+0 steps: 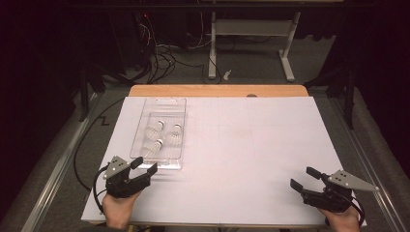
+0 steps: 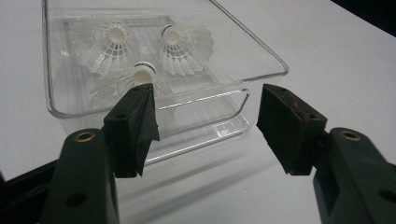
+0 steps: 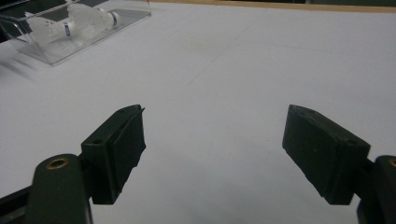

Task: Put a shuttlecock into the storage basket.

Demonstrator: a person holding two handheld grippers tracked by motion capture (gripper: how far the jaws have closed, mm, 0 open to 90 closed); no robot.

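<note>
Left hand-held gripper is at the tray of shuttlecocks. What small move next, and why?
Probably ease the left hand-held gripper forward over the clear tray's near wall toward the nearest shuttlecock. Its jaws stand open with nothing between them, just short of the tray, and three shuttlecocks lie inside. The right hand-held gripper sits open, far off on the bare table.

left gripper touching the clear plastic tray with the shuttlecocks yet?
Apart. In the left gripper view, the open left gripper stands short of the clear rectangular plastic tray, with white table surface showing between the black pads and the tray's near edge.
</note>
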